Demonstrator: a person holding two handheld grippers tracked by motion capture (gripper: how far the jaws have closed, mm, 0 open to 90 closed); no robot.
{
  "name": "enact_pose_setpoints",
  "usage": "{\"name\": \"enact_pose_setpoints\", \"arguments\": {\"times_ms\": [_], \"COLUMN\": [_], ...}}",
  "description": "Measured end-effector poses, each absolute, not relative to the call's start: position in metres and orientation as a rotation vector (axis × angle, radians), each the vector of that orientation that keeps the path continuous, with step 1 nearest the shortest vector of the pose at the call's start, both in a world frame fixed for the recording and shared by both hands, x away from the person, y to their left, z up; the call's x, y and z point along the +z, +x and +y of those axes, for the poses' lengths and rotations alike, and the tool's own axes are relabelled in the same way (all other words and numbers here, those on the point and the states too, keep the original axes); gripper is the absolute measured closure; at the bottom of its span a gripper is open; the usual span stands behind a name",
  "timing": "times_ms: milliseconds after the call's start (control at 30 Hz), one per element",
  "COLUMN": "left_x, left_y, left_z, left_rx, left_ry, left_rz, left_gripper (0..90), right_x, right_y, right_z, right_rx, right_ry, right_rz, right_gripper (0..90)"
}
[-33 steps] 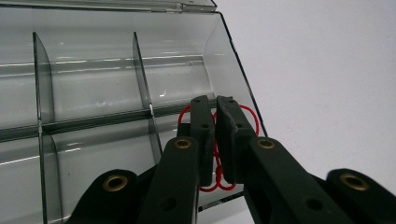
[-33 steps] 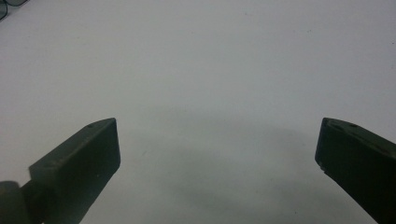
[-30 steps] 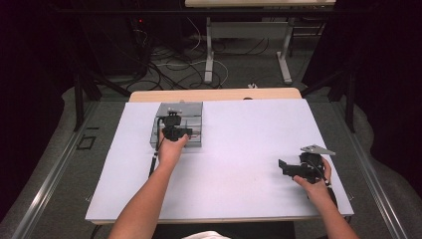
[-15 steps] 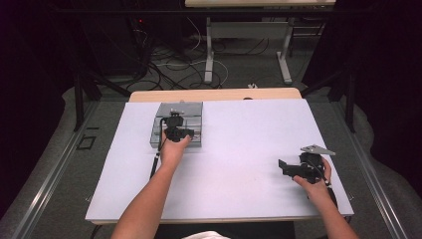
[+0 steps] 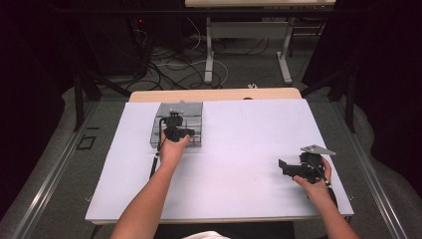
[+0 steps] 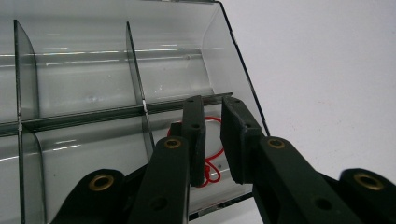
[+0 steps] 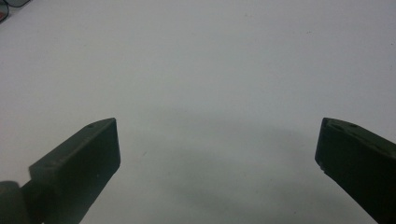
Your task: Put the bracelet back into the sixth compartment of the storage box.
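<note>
White tabletop carried a clear divided box (image 5: 179, 130) near its far-left corner. Over it, the left gripper (image 6: 212, 140), jaws just parting, stood above a red elastic loop (image 6: 211, 170); the right gripper (image 5: 286, 167) rested wide open.

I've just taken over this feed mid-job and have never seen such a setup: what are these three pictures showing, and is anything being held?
No robot here: a person holds a two-fingered gripper in each hand at a table covered by a white sheet. The high view looks down from above. The other two cameras ride on the grippers and look along their black fingers. The left gripper is over a clear compartment box, at the near right compartment where a red loop of string or wire lies. Its fingers have just been opening; a narrow gap shows, with the loop behind them, not pinched. The right gripper hovers wide open over bare sheet, holding nothing.
</note>
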State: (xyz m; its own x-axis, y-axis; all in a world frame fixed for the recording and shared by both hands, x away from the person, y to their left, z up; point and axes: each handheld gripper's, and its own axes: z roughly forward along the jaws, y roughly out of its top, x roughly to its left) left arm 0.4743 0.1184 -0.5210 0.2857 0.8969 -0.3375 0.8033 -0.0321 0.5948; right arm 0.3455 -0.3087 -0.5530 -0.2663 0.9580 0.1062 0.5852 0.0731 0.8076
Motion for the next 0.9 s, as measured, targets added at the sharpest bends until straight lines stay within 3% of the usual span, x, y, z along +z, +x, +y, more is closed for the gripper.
{"name": "enact_pose_setpoints", "arguments": {"times_ms": [900], "left_x": [-0.509], "left_y": [0.466], "left_z": [0.119], "left_rx": [0.165], "left_ry": [1.853], "left_rz": [1.451], "left_gripper": [60.0], "right_x": [-0.553], "right_y": [0.345], "right_z": [-0.308], "right_rx": [1.069], "right_ry": [1.517], "right_rz": [1.901], "right_gripper": [0.0]}}
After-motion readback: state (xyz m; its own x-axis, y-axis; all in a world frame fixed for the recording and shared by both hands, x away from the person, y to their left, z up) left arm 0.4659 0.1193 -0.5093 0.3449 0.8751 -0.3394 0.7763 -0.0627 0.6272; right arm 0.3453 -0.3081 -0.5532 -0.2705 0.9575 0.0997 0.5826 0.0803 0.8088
